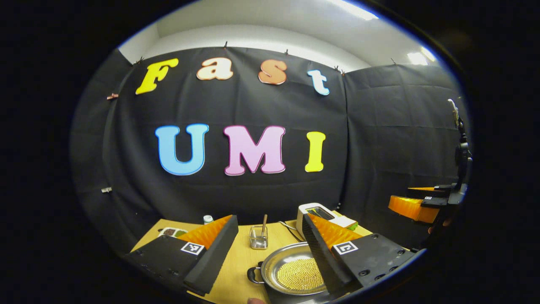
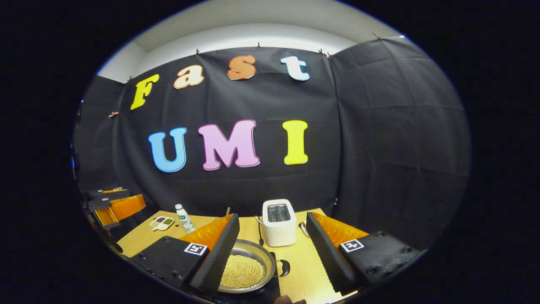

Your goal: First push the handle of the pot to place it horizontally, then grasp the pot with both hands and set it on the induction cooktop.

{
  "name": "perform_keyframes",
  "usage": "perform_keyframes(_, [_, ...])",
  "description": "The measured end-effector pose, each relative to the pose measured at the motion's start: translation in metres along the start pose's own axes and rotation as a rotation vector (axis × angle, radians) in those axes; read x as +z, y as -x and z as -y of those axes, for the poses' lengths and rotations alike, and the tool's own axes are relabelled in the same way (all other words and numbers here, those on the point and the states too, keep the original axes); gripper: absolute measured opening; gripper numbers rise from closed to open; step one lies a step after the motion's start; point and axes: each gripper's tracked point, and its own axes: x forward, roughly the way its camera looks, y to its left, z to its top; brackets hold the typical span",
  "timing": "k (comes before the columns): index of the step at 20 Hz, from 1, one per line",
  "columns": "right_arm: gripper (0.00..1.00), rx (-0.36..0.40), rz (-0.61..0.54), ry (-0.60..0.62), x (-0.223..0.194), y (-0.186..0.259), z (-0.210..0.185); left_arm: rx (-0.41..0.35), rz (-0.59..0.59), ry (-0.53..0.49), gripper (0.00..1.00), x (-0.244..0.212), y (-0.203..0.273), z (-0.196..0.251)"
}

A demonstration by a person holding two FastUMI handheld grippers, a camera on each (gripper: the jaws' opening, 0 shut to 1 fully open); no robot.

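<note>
We hold two claws up above a wooden table (image 1: 242,257) in a booth with a black cloth wall.

In the left gripper view, a small tray (image 1: 172,232) lies near the far left corner of the table. Next to it we see the white cap of a bottle (image 1: 208,219), peeking over our left finger. The left claw (image 1: 270,249) has its fingers wide apart, with nothing between them but air. A glass cup (image 1: 258,237) with a stick in it stands between the fingers, farther back on the table. The pot (image 1: 295,270) sits at the near edge of the table. It is shiny and has small yellow beads inside. Its black handle (image 1: 254,275) sticks out on the left side. Our right finger hides the right part of the pot. Behind it stands a white toaster (image 1: 316,213) near the far edge. Far to the right, the other claw hangs in the air off the table.

In the right gripper view, the other claw shows at the far left, off the table. Then come the tray (image 2: 161,222) and the bottle (image 2: 184,218). The right claw (image 2: 272,249) is wide apart too and holds nothing. Its left finger covers the left part of the pot (image 2: 247,266). A black handle (image 2: 283,267) shows on the pot's right side. The toaster (image 2: 279,221) stands just behind the pot, between the fingers.
</note>
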Motion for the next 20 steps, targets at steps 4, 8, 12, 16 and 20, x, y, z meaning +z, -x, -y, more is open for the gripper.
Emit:
perform_keyframes(4, [0.98,-0.010,0.062,0.010,0.012,0.027,-0.006,0.000,0.055,-0.018,0.93,0.014,0.024,0.012])
perform_keyframes(8, [0.98,-0.040,0.130,0.024,0.027,0.051,-0.007,-0.012,0.048,-0.014,0.95,0.014,0.037,0.018])
perform_keyframes(12, [0.98,-0.052,0.145,0.021,0.030,0.057,-0.006,-0.002,0.037,0.012,0.95,0.013,0.042,0.010])
perform_keyframes(16, [0.98,-0.066,0.131,0.006,0.026,0.055,-0.002,0.014,0.040,-0.006,0.95,0.013,0.045,0.001])
perform_keyframes(20, [0.98,-0.067,0.133,0.003,0.025,0.054,-0.002,0.019,0.033,-0.012,0.95,0.011,0.046,-0.004])
